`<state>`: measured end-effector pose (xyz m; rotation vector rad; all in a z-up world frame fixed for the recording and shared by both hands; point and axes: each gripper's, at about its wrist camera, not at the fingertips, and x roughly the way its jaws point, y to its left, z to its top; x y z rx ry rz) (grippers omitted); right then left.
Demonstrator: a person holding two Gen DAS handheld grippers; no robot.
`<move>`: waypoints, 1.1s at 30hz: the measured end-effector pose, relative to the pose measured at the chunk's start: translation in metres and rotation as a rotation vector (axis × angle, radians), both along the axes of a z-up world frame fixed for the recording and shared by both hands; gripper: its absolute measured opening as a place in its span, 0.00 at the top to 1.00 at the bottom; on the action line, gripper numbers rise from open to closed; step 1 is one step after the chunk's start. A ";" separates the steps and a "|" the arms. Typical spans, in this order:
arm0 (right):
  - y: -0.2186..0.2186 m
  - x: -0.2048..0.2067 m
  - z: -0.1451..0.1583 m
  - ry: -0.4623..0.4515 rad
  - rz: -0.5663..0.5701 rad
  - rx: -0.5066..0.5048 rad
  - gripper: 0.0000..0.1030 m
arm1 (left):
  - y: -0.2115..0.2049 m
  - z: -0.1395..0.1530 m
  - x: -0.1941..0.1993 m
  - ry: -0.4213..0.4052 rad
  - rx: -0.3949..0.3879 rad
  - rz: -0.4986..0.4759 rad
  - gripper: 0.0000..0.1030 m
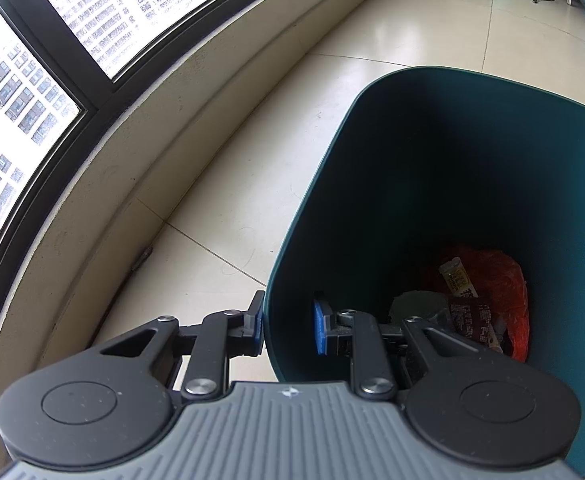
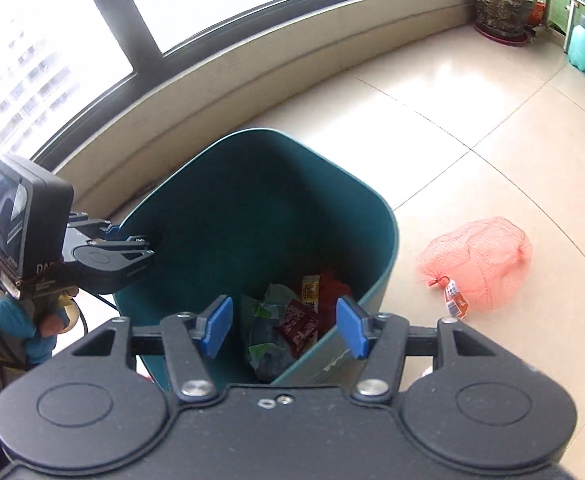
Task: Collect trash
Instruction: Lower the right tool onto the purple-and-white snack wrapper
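Note:
A teal trash bin (image 1: 432,128) stands on the tiled floor; it also shows in the right wrist view (image 2: 252,200). Inside lie wrappers (image 2: 298,326), crumpled paper and an orange bag (image 1: 500,280). My left gripper (image 1: 288,328) straddles the bin's near wall, one pad (image 1: 257,322) outside and one inside, with a gap at the inner pad; it is open. It also shows in the right wrist view (image 2: 132,240) at the bin's left rim. My right gripper (image 2: 284,326) is open and empty above the bin's near rim. An orange mesh bag (image 2: 478,264) with a label lies on the floor to the bin's right.
A curved low wall (image 2: 252,68) under large windows runs behind the bin. A potted plant (image 2: 500,4) and a teal spray bottle (image 2: 582,46) stand at the far right. Beige floor tiles (image 2: 432,128) surround the bin.

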<state>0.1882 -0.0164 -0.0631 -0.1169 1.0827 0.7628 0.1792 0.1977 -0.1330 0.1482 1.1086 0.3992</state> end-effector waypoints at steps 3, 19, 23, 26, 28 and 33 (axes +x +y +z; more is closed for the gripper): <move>-0.029 0.007 -0.005 -0.004 -0.061 0.007 0.43 | 0.000 0.000 0.000 0.000 0.001 0.000 0.78; -0.131 0.064 -0.135 0.112 -0.366 -0.148 0.22 | -0.004 -0.001 0.002 0.008 0.015 0.006 0.78; -0.166 0.082 -0.179 0.227 -0.523 -0.216 0.22 | -0.006 -0.003 0.003 0.011 0.027 0.008 0.78; -0.194 0.086 -0.207 0.334 -0.704 -0.207 0.22 | -0.008 -0.003 0.003 0.014 0.035 0.012 0.78; -0.213 0.085 -0.222 0.393 -0.852 -0.173 0.22 | -0.009 -0.004 0.004 0.016 0.042 0.012 0.78; -0.252 0.075 -0.255 0.555 -1.178 -0.017 0.22 | -0.013 -0.005 0.005 0.023 0.059 0.014 0.78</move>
